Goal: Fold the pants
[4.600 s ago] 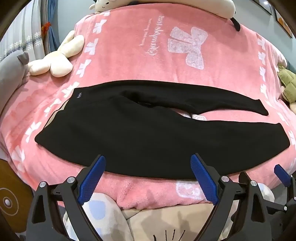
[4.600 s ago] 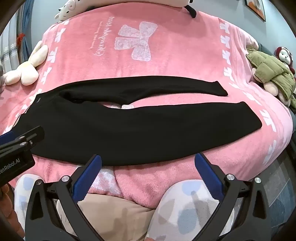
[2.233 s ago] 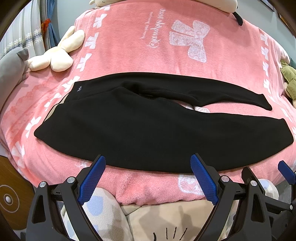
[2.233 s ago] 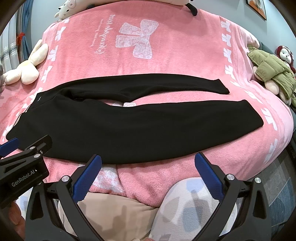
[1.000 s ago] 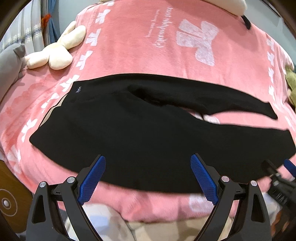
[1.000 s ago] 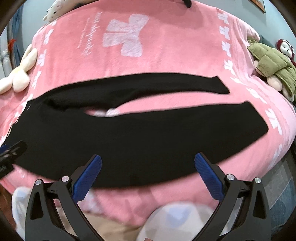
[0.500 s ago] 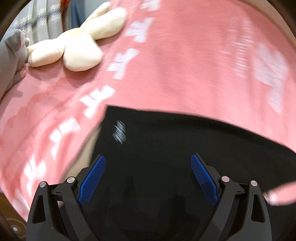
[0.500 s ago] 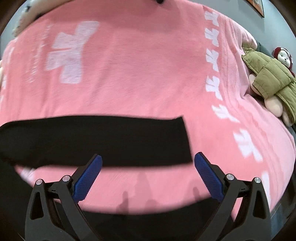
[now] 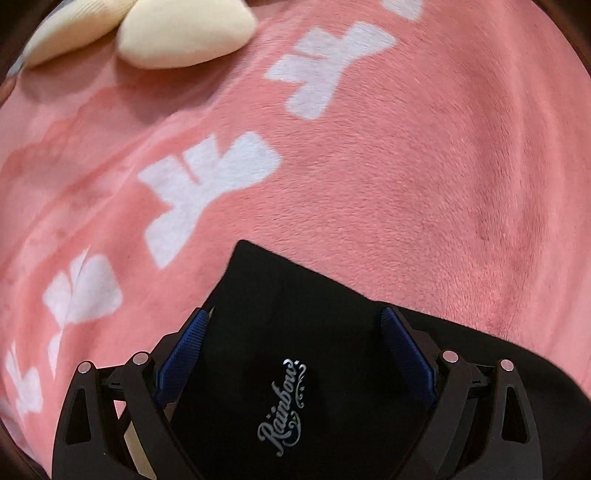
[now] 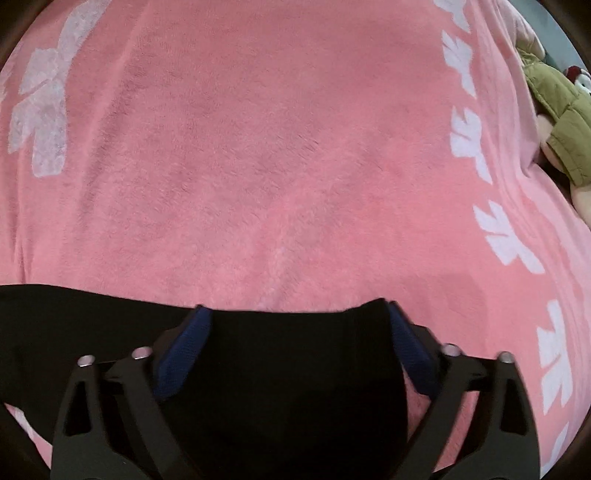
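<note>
Black pants (image 9: 332, 424) lie flat on a pink blanket (image 9: 406, 184). In the left wrist view my left gripper (image 9: 293, 325) is low over the far waist corner, the one with the silver "Rainbow" logo (image 9: 282, 404). Its jaws stand wide, and the corner lies between the blue pads (image 9: 184, 347). In the right wrist view my right gripper (image 10: 297, 325) straddles the hem end of the far pant leg (image 10: 74, 317). Its jaws are closing, and the cloth fills the gap between the pads (image 10: 406, 339). The cloth's edge curls up at both pads.
A cream plush toy (image 9: 184, 33) lies at the far left on the blanket. A plush in a green jacket (image 10: 554, 110) sits at the right edge of the bed. White bow prints run along both sides of the blanket (image 10: 277, 166).
Both grippers have swept forward and down from the near bed edge on to the pants. The left went to the waist corner, the right to the far leg's hem. The right jaws have narrowed.
</note>
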The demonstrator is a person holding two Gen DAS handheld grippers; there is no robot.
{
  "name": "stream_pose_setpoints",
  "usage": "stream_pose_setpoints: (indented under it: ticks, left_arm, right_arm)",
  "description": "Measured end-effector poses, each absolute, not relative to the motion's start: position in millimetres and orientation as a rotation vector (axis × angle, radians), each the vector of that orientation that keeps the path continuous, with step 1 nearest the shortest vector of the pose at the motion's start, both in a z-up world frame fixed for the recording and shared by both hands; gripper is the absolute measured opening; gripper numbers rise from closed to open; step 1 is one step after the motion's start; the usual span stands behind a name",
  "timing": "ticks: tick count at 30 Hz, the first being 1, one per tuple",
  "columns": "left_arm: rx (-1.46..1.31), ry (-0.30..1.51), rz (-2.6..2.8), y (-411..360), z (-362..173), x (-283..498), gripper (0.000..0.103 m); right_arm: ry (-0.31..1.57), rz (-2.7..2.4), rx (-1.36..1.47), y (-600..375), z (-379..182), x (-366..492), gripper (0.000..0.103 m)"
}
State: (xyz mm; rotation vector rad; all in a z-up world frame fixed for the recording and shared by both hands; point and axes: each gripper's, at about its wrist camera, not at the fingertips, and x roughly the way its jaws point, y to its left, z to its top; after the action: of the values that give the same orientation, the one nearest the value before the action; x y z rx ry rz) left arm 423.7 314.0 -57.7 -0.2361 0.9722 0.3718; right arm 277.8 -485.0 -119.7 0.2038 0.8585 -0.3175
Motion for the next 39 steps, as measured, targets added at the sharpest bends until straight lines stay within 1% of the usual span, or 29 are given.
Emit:
stream_pose_setpoints:
  ticks: [1,2,3,4,6,7,11,12,16,19,23,26,27,28,29,30,31,32,33,34,35,36,37,39]
  left_arm:
    - [-0.226,0.975,0.37,313.1,-57.5,424.4,0.079]
    - [-0.22,0.973,0.36,311.2,-56.2,424.0,0.071]
    - [-0.218,0.974,0.322,307.7,-53.2,422.2,0.05]
    - [-0.231,0.983,0.285,307.5,-51.0,421.9,0.024]
    - [-0.232,0.993,0.275,304.4,-41.4,413.9,0.007]
    - [-0.237,0.988,0.263,304.3,-36.8,408.9,0.006]
    - [-0.289,0.904,0.203,310.7,2.2,377.0,0.006]
    - [-0.311,0.88,0.172,313.1,18.2,361.9,0.006]
    - [-0.311,0.845,0.098,297.2,53.7,303.3,0.006]
    - [-0.322,0.833,0.057,297.4,71.6,254.1,0.005]
    - [-0.366,0.827,0.013,302.5,75.2,199.8,0.005]
    - [-0.365,0.854,0.018,303.2,63.4,162.6,0.005]
    - [-0.364,0.872,0.021,304.1,56.6,155.2,0.006]
    - [-0.365,0.898,0.026,305.1,44.3,148.3,0.007]
    - [-0.366,0.914,0.026,304.9,37.8,144.7,0.009]
    - [-0.364,0.949,0.029,303.8,25.7,139.7,0.019]
    - [-0.381,0.963,0.033,303.6,19.7,136.0,0.021]
    - [-0.417,0.962,0.036,303.7,14.7,129.0,0.023]
    - [-0.457,0.948,0.036,304.9,12.9,121.1,0.03]
    - [-0.492,0.93,0.031,306.1,12.6,114.3,0.04]
    - [-0.527,0.908,0.026,306.8,13.4,108.2,0.046]
    - [-0.565,0.884,0.024,306.4,14.1,103.3,0.061]
    - [-0.584,0.873,0.025,305.1,13.5,101.7,0.071]
    - [-0.607,0.877,0.036,300.8,8.6,110.2,0.073]
  right_arm:
    - [0.855,-0.31,0.213,-486.3,-117.8,276.6,0.047]
    - [0.853,-0.285,0.23,-487.4,-115.6,274.5,0.034]
    - [0.862,-0.288,0.239,-487.9,-113.4,272.5,0.006]
    - [0.859,-0.289,0.242,-487.4,-111.1,269.5,0.003]
    - [0.829,-0.264,0.248,-484.6,-101.5,259.4,0.003]
    - [0.802,-0.26,0.254,-483.6,-91.8,248.8,0.003]
    - [0.704,-0.232,0.294,-486.6,-56.0,205.1,0.002]
    - [0.689,-0.224,0.301,-487.1,-49.1,195.1,0.002]
    - [0.656,-0.208,0.305,-490.8,-25.3,141.8,0.002]
    - [0.678,-0.21,0.29,-484.3,-24.9,116.1,0.002]
    - [0.718,-0.211,0.287,-477.5,-39.0,106.7,0.003]
    - [0.751,-0.23,0.292,-478.8,-53.8,112.1,0.006]
    - [0.761,-0.242,0.29,-478.0,-58.5,113.3,0.009]
    - [0.768,-0.252,0.298,-479.1,-61.6,115.1,0.021]
    - [0.777,-0.272,0.312,-480.4,-64.7,117.2,0.033]
    - [0.766,-0.298,0.313,-479.8,-64.8,116.1,0.061]
    - [0.743,-0.311,0.301,-477.4,-63.1,113.1,0.068]
    - [0.727,-0.311,0.282,-473.8,-60.7,109.6,0.068]
    - [0.725,-0.297,0.27,-470.7,-59.3,107.2,0.07]
    - [0.728,-0.285,0.269,-468.9,-58.8,105.6,0.076]
    - [0.729,-0.277,0.27,-468.1,-59.3,105.0,0.079]
    - [0.731,-0.269,0.268,-468.0,-60.3,106.5,0.079]
    - [0.734,-0.271,0.264,-469.2,-61.7,110.9,0.079]
    - [0.724,-0.263,0.287,-474.1,-63.5,124.5,0.079]
